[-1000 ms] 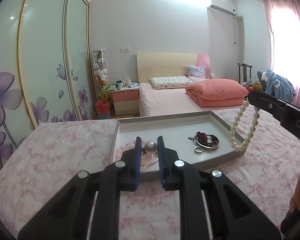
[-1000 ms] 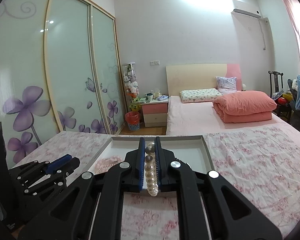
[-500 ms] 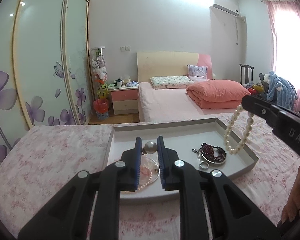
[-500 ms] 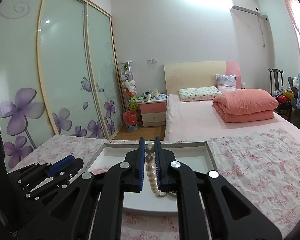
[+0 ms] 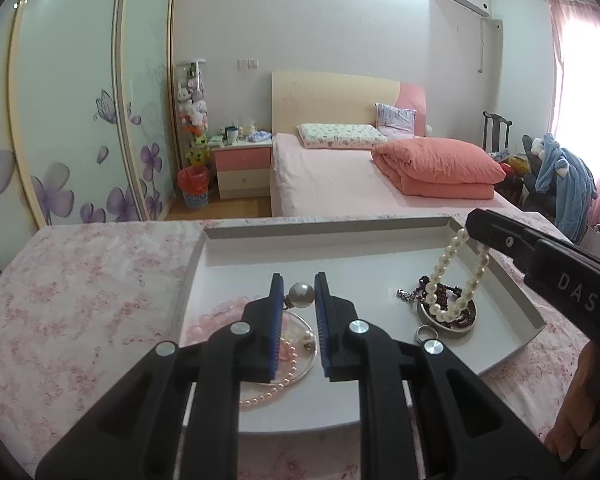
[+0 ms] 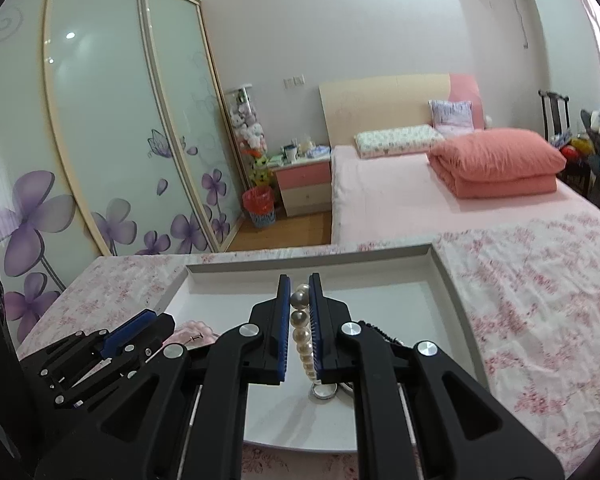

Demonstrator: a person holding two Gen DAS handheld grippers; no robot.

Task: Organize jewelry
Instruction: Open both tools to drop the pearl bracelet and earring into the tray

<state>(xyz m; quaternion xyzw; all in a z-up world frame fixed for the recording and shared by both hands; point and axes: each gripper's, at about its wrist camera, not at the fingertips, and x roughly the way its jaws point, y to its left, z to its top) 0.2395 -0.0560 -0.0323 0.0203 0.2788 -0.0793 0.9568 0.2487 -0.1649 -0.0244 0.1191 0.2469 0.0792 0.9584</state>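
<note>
A grey tray (image 5: 236, 236) lies on the floral cloth. My left gripper (image 5: 299, 292) is shut on a pearl earring (image 5: 301, 295) above a clear round dish (image 5: 305, 360) with a pink bead strand (image 5: 276, 388). My right gripper (image 6: 299, 298) is shut on a white pearl bracelet (image 6: 302, 332), which hangs in the left wrist view (image 5: 452, 276) over a small metal dish (image 5: 446, 320) holding dark red beads (image 5: 440, 292). A silver ring (image 5: 426, 334) lies beside that dish. Pink stones (image 5: 220, 312) lie at the tray's left.
The table with its pink floral cloth (image 5: 80, 300) extends on both sides of the tray. Behind it are a bed (image 5: 340, 184), a nightstand (image 5: 242, 168), a wardrobe with sliding doors (image 5: 60, 120) and a chair with clothes (image 5: 560, 184).
Both grippers have moved forward over the tray. The pearl bracelet has come down, and its lower loop is now at the small metal dish.
</note>
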